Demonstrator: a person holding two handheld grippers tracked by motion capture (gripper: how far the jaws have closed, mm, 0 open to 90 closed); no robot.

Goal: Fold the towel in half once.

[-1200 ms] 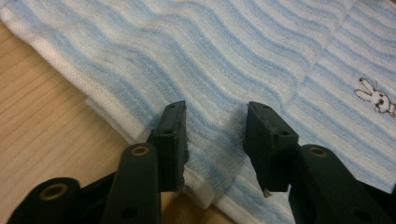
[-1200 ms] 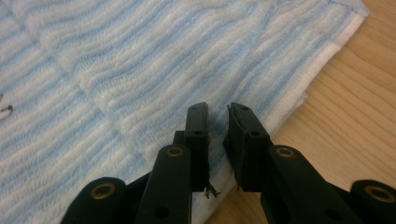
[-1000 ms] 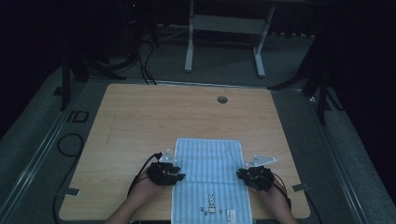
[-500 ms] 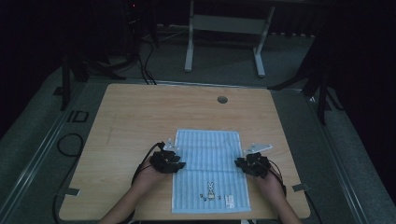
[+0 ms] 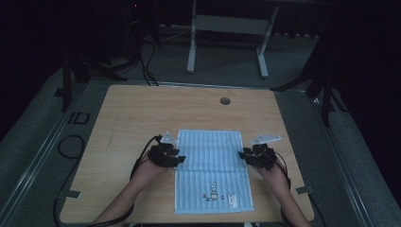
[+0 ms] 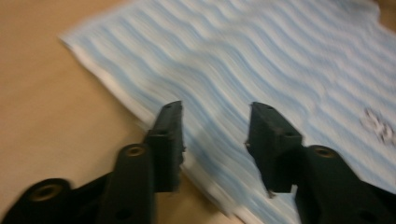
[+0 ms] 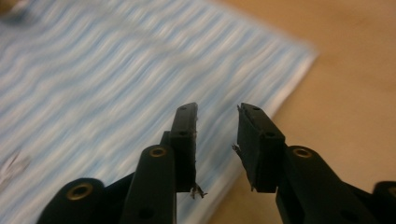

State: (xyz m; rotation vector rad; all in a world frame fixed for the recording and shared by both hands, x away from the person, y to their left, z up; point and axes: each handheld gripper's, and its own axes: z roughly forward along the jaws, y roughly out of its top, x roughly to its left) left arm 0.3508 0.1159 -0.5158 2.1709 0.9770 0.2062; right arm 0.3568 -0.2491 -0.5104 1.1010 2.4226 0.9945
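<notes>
While lying flat on the wooden table (image 5: 142,113), the blue-striped towel (image 5: 210,161) is sitting between both grippers. The left gripper (image 5: 177,159) is hovering at the towel's left edge, jaws parted and gripping nothing; the right gripper (image 5: 242,155) is hovering at the towel's right edge, likewise released. A small rabbit print (image 5: 212,185) is showing near the towel's front hem; the towel's weave is blurring in both gripper views.

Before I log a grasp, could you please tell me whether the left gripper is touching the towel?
Cannot tell. In the left gripper view the left gripper stands open over the towel edge, with nothing between its jaws, but blur hides any contact underneath.
</notes>
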